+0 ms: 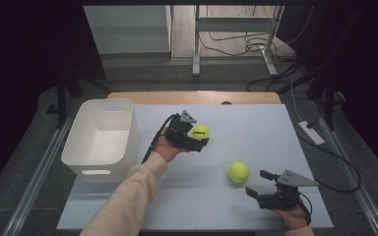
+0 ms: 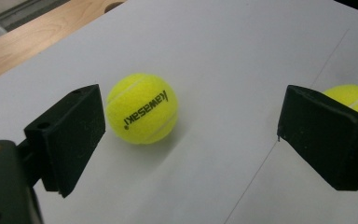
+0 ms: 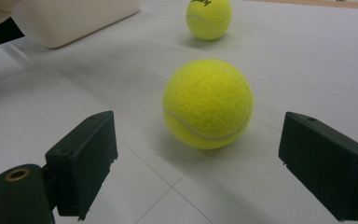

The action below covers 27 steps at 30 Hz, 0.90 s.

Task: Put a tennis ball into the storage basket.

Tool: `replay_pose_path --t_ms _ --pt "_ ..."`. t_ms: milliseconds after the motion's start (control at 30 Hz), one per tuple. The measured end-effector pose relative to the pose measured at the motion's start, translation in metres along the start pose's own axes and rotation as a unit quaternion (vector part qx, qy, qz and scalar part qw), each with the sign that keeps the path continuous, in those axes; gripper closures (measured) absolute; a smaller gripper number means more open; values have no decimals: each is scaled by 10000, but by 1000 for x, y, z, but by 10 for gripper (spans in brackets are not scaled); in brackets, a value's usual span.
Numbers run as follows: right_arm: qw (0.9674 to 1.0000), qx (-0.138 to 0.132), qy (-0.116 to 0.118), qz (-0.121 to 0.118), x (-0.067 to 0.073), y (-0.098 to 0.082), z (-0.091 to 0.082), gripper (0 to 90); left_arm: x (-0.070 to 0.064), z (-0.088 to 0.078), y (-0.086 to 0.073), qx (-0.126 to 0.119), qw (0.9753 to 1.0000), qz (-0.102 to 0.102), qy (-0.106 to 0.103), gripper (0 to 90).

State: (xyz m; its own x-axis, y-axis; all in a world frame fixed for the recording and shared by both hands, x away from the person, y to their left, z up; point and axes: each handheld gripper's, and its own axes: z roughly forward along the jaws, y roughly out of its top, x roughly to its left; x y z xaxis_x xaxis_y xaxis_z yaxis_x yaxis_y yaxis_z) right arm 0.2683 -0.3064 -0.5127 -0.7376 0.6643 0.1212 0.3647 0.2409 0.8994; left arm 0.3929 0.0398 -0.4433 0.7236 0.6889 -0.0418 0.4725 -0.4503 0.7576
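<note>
Both tennis balls look light, springy and fuzzy, so grip across the middle. Left gripper (image 1: 197, 135), jaws wide open, probably straddles the centre-frame ball (image 1: 200, 131); right gripper (image 1: 257, 184), also open, faces the lower-right ball (image 1: 238, 172)

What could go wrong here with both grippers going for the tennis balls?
The far tennis ball sits near one jaw of the open left gripper, off centre, so closing may nudge it and roll it away. The near tennis ball lies free ahead of the open right gripper; a bump might send it rolling across the table.
</note>
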Motion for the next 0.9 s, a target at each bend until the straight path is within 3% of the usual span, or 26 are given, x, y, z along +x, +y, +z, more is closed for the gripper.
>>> replay_pose_path --t_ms 400,700,900 --pt "10000 25 -8 -22 0 0 0 114 7 19 9 175 9998 -40 125 84" --pt "10000 28 -10 -22 0 -1 0 114 18 36 5 295 9992 -240 127 84" --pt "10000 6 -40 -22 0 0 0 114 19 44 4 355 9990 -223 173 84"
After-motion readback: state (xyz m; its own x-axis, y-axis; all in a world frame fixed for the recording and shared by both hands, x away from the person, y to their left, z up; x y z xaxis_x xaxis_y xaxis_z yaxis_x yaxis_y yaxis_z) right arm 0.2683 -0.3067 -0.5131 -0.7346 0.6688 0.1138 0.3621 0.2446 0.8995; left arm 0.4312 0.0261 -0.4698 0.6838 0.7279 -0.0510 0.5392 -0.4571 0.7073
